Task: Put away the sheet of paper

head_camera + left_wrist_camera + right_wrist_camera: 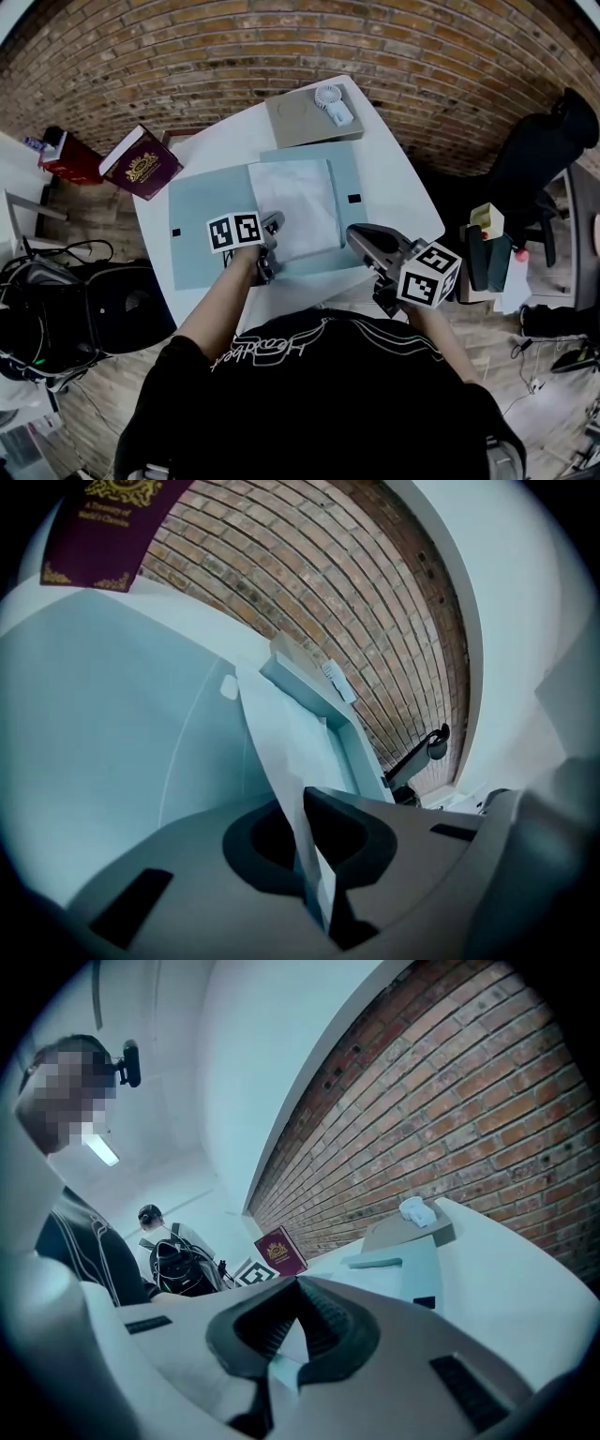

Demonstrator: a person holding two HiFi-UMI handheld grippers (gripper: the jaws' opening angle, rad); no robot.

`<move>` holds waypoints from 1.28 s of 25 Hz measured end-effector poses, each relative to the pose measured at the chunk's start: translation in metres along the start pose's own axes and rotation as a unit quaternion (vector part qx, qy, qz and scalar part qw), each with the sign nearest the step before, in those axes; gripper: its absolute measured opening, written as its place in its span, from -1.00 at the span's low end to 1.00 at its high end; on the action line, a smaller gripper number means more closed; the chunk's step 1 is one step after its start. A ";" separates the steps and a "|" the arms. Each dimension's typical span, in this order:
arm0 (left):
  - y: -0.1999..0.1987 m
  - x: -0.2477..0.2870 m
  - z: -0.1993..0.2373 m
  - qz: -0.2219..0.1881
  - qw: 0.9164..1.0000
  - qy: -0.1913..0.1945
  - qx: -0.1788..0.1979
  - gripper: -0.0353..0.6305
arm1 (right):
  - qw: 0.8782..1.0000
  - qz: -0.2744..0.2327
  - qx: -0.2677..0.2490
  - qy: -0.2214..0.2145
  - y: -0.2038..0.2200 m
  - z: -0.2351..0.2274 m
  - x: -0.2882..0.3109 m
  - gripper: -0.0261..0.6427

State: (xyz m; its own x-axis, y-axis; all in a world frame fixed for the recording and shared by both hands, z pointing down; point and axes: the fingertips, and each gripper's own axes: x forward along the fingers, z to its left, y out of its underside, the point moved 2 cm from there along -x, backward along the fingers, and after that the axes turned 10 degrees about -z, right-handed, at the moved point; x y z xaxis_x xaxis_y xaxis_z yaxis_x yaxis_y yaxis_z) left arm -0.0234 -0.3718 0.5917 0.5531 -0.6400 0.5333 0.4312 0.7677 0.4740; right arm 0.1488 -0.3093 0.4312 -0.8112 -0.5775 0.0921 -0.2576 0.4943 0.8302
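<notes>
Here, with the left tool (311,855) clamped on the near edge of the white sheet of paper (295,206), which lies on the open pale blue folder (202,225) on the white worktop (394,187), and the right tool (361,236) closed on nothing, the sheet wants sliding flat, uncreased.

My left gripper (274,225) reaches forward at the end of my bare left forearm (214,307), marker cube up. Its 2 jaws are clamped tight on the near edge of the sheet of paper (281,728), which stands up between them. My right gripper (298,1283) hangs further back and to the right, angled inward, its 2 jaws drawn together at the tips. I can't tell whether they pinch anything. My right forearm (436,330) is bent in close to my body.
</notes>
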 end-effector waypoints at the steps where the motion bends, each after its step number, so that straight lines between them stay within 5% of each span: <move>1: 0.000 0.002 -0.001 0.001 1.000 -0.001 0.001 -0.80 | 1.000 -0.001 -0.001 -0.003 -0.001 -0.001 -0.001 -0.91; 22: 0.011 0.026 -0.023 0.042 0.998 -0.009 0.045 -0.79 | 1.000 -0.009 -0.006 -0.022 -0.012 -0.022 -0.013 -0.91; 27: 0.005 0.023 -0.017 0.023 0.997 -0.038 0.058 -0.06 | 0.999 -0.003 -0.004 -0.039 -0.009 -0.019 -0.002 -0.92; 32: -0.010 0.011 -0.010 -0.015 0.991 -0.080 0.108 0.12 | 0.999 -0.002 -0.011 -0.043 -0.008 -0.014 0.003 -0.91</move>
State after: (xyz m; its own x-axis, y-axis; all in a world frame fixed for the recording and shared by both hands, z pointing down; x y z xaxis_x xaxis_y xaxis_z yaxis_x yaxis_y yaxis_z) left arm -0.0146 -0.3862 0.5853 0.4149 -0.6725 0.6129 0.2737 0.7346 0.6208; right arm 0.1563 -0.3243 0.4324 -0.8525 -0.5209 0.0430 -0.2493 0.4775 0.8425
